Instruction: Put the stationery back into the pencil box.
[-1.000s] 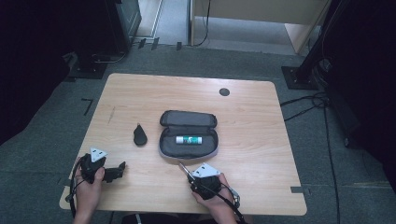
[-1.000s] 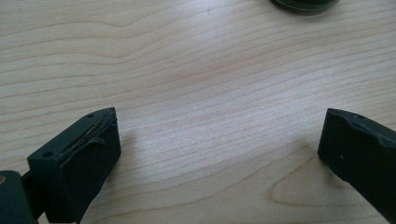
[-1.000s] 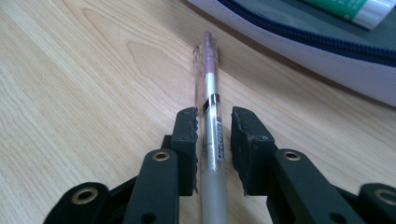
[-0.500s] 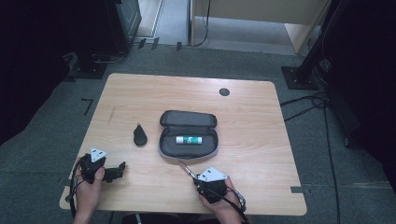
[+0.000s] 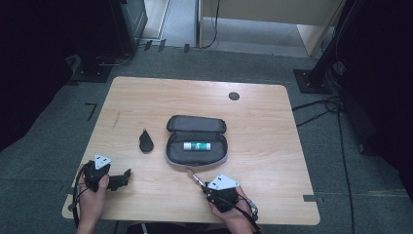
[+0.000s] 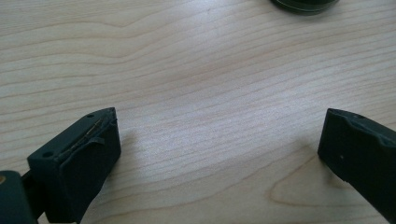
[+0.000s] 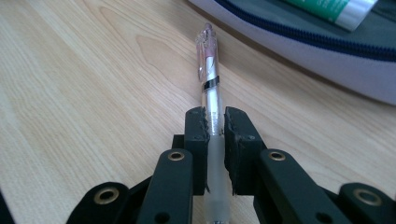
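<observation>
One pen (image 7: pixel 210 88) clamped in right gripper (image 7: pixel 215 126) jaws — left gripper (image 6: pixel 215 144) jaws wide, empty; one case (image 5: pixel 196 146), one glue stick (image 5: pixel 197 146) inside.

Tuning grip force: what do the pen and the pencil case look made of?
Pen: clear, glossy hard plastic by the look; the pinkish insides show through the barrel. Pencil case: soft matte fabric, probably woven nylon or similar, grey lining, with a blue zip round its edge in the right gripper view.

Bare tabletop (image 5: pixel 263 126) around open pencil case (image 5: pixel 197 146), black pouch (image 5: pixel 145 141).
</observation>
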{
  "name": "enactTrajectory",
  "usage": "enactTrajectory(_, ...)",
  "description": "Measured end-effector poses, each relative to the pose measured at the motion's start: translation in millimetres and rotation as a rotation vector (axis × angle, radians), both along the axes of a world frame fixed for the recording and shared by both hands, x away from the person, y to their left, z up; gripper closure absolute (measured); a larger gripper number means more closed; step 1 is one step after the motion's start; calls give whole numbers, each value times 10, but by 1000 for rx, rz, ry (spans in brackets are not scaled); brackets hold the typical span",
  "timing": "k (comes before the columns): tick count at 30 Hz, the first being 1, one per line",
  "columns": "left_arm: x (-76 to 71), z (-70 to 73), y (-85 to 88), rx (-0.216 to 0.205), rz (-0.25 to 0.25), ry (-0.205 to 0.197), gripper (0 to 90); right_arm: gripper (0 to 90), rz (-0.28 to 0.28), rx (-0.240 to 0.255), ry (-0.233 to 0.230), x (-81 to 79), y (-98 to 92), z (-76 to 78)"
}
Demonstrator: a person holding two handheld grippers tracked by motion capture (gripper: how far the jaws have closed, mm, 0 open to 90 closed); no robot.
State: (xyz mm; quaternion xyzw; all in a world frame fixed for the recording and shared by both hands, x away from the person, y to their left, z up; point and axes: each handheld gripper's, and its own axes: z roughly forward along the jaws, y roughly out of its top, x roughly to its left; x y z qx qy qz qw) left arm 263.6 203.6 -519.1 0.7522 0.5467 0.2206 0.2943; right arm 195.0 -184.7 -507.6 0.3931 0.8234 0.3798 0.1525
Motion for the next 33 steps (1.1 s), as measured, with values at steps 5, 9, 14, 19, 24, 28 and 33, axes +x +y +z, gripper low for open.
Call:
enactTrajectory(5, 0, 0, 0, 0, 0, 0, 0, 805, 10, -1, -20, -3, -13, 72)
enactTrajectory(9, 0, 0, 0, 0, 0, 1, 0, 805, 15, 15, -30, 2, -25, 117)
enactTrajectory(14, 0, 0, 0, 0, 0, 0, 0, 805, 24, 15, -38, 4, -16, 168)
enactTrajectory(19, 0, 0, 0, 0, 0, 0, 0, 805, 31, 28, -44, 20, -16, 213)
enactTrajectory(24, 0, 0, 0, 0, 0, 0, 0, 805, 34, 29, -53, 29, -14, 282)
enactTrajectory(28, 0, 0, 0, 0, 0, 0, 0, 805, 41, 34, -63, 51, -22, 329)
enactTrajectory(33, 0, 0, 0, 0, 0, 0, 0, 806, 50, 37, -71, 60, -18, 391)
